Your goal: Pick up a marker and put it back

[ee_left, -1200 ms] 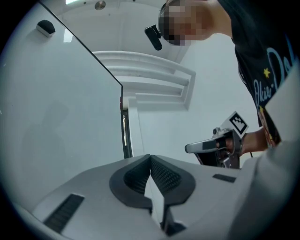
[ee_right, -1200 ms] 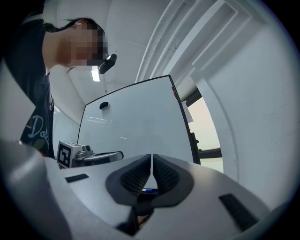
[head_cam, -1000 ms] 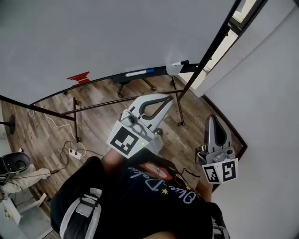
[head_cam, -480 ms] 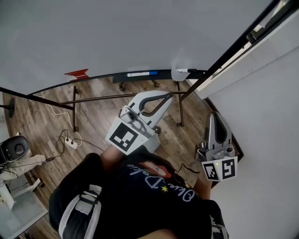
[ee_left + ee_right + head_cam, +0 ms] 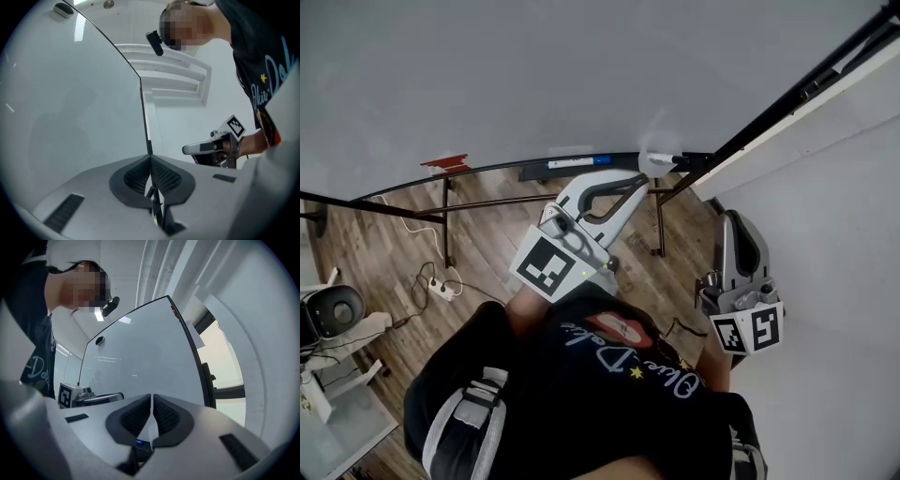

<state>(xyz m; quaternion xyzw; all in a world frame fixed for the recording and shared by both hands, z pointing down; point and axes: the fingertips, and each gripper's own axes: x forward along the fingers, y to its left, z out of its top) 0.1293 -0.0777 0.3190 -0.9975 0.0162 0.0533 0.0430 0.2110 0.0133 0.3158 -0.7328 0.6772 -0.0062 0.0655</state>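
Observation:
A whiteboard fills the top of the head view, with a dark tray along its lower edge. On the tray lie a marker with a blue and white label, a white marker with a black end and a red thing. My left gripper is shut and empty, its tips just below the tray near the white marker. My right gripper is shut and empty too, lower and to the right by the wall. The left gripper view shows shut jaws, as does the right gripper view.
The whiteboard stands on a dark metal frame with castors over a wooden floor. A power strip and cable lie on the floor at left. A white wall runs close on the right.
The left gripper's tips have come nearer the tray and the white marker. The right gripper has shifted slightly right. Both stay shut.

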